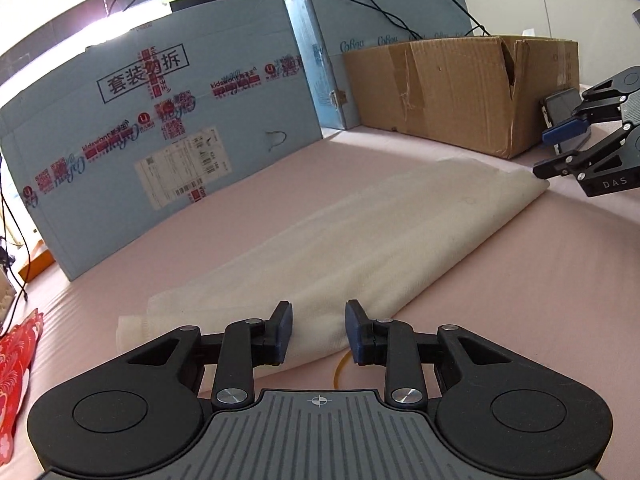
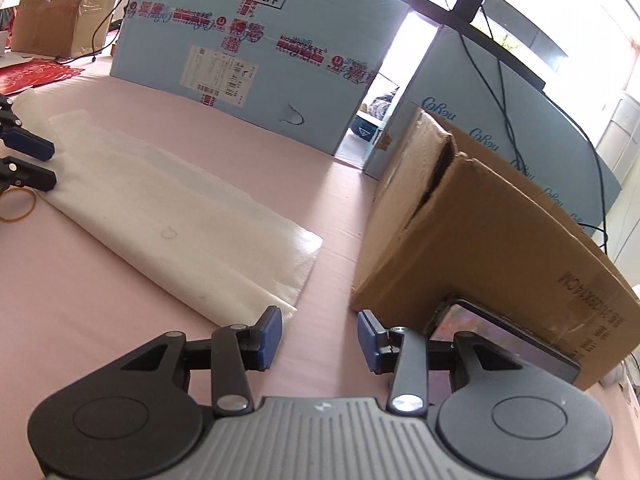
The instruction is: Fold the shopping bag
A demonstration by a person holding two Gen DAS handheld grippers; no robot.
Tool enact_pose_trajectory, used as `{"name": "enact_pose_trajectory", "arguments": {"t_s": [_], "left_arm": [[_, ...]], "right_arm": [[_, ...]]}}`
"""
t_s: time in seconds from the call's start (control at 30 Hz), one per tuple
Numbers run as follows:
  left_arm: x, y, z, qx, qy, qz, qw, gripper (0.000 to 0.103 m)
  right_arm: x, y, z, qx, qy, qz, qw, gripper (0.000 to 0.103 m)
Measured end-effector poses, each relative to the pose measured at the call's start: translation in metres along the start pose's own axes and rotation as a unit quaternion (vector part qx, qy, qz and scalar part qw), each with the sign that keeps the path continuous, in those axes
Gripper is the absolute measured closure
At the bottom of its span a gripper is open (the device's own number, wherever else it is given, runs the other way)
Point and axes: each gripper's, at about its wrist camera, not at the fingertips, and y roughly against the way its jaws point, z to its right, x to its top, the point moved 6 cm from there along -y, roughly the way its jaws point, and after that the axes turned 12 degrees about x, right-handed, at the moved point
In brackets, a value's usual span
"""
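The cream cloth shopping bag (image 1: 360, 240) lies flat, folded into a long strip on the pink table cover (image 1: 520, 300). In the left wrist view my left gripper (image 1: 319, 332) is at the strip's near end, open. Cloth lies between its blue pads, which do not squeeze it. The bag's handles (image 1: 132, 328) stick out to the left. My right gripper (image 2: 320, 338) stands open just short of the bag's (image 2: 180, 216) other end, nothing between its fingers. That end's corner (image 2: 290, 306) lies right ahead of its left fingertip. Each gripper shows in the other view: the right gripper (image 1: 554, 150) and the left gripper (image 2: 40, 162).
A tall blue carton (image 1: 160, 128) walls the far side, with a second blue carton (image 2: 500, 120) behind. A brown cardboard box (image 2: 480, 240) stands close to the right gripper, a phone (image 2: 500, 336) leaning on it. A yellow rubber band (image 2: 18, 204) and red paper (image 1: 16, 360) lie near the left gripper.
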Motion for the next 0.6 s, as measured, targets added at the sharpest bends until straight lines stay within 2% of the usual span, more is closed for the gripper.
{"name": "enact_pose_trajectory", "arguments": {"t_s": [0.13,0.23,0.37,0.43,0.5,0.6], "left_arm": [[0.002,-0.001,-0.001,-0.003,0.002,0.0,1.0,0.075],[0.002,-0.001,-0.002,-0.006,0.005,0.0,1.0,0.075],[0.002,-0.001,-0.003,-0.009,0.009,0.0,0.9999,0.075],[0.001,-0.001,-0.004,-0.011,0.012,0.0,0.9999,0.075],[0.001,-0.001,-0.005,-0.013,0.016,-0.001,0.9998,0.075],[0.002,-0.002,-0.007,-0.019,0.023,-0.003,0.9996,0.075]], "right_arm": [[-0.001,0.02,-0.006,-0.014,0.029,0.031,0.999,0.056],[-0.001,0.024,-0.023,0.01,0.072,0.041,0.996,0.052],[-0.002,0.01,-0.054,0.053,0.169,0.021,0.984,0.052],[-0.002,0.002,-0.066,0.055,0.213,0.015,0.975,0.052],[0.002,-0.004,-0.078,0.045,0.273,0.018,0.961,0.052],[0.006,-0.014,-0.098,0.037,0.365,0.021,0.93,0.059]]}}
